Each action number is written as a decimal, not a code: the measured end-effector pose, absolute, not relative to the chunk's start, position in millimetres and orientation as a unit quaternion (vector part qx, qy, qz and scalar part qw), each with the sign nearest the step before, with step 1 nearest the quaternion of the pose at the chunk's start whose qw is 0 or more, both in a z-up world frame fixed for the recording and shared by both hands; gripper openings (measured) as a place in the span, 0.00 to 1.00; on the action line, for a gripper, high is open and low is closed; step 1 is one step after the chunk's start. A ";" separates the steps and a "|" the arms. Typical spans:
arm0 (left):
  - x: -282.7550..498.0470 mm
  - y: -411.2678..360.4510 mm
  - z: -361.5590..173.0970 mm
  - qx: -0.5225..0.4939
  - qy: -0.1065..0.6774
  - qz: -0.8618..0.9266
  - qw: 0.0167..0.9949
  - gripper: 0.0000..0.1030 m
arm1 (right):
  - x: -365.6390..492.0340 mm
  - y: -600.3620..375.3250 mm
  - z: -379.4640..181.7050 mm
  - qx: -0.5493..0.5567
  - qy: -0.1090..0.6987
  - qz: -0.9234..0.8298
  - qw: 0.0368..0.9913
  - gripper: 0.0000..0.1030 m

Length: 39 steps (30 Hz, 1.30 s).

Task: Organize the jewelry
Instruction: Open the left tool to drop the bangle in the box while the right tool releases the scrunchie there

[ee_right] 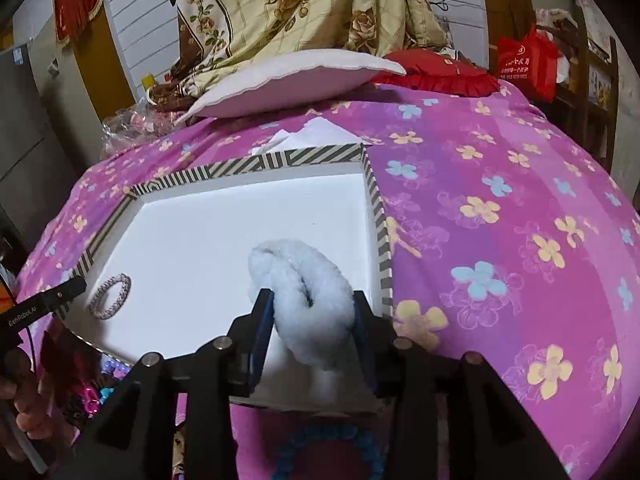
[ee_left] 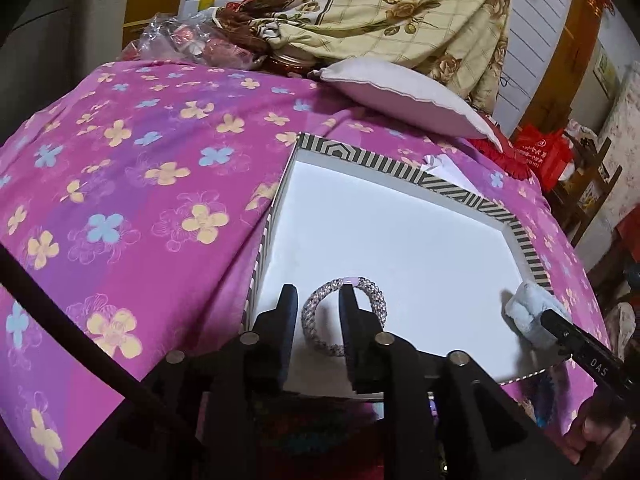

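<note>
A white box lid with a striped rim [ee_left: 460, 194] [ee_right: 248, 164] lies on the pink flowered bedspread. A braided silver-pink bracelet [ee_left: 344, 314] [ee_right: 110, 295] lies on the white floor at the near left corner. My left gripper [ee_left: 318, 298] is open above it, one finger inside the ring, one outside. My right gripper [ee_right: 314, 300] is shut on a fluffy pale-blue scrunchie [ee_right: 306, 296] over the box's near right part; it also shows in the left wrist view [ee_left: 532, 314]. A blue bead bracelet [ee_right: 332, 452] lies on the bedspread below the right gripper.
A white pillow [ee_left: 404, 98] [ee_right: 296, 80] and a red cushion [ee_right: 436, 70] lie behind the box, with a floral quilt [ee_left: 400, 8] piled further back. Crumpled white paper [ee_right: 312, 132] sits at the box's far edge. More colourful jewelry [ee_right: 100, 392] lies near the box's front left.
</note>
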State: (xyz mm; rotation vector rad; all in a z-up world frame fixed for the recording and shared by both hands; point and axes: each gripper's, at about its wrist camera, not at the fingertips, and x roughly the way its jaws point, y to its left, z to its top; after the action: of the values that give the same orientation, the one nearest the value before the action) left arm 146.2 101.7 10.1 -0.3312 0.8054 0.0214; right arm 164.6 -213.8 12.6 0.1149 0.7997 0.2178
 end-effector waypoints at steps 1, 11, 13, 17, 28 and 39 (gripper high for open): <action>146.1 102.2 10.6 -0.162 0.390 0.011 0.907 0.03 | 164.5 -213.6 13.7 0.055 0.387 0.105 0.915 0.40; 146.5 103.3 12.0 -0.168 0.391 0.007 0.905 0.07 | 154.5 -218.7 33.6 0.067 0.344 0.111 0.930 0.53; 145.7 103.2 13.3 -0.167 0.388 0.004 0.907 0.07 | 152.5 -216.0 35.8 0.058 0.342 0.113 0.931 0.53; 141.3 101.8 18.2 -0.164 0.384 0.000 0.909 0.07 | 142.6 -211.2 40.9 0.028 0.335 0.104 0.936 0.53; 70.0 141.5 48.6 -0.150 0.345 -0.010 0.927 0.07 | 81.1 -249.4 50.0 0.038 0.339 0.089 0.936 0.53; 23.4 150.4 31.5 -0.147 0.372 -0.027 0.916 0.07 | 30.9 -258.0 21.9 -0.010 0.411 0.081 0.908 0.57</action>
State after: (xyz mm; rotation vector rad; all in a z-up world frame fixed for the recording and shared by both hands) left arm 23.4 150.4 31.5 -0.3022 0.7645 -0.0554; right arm 30.9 -258.0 21.9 -0.0198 0.8489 0.1675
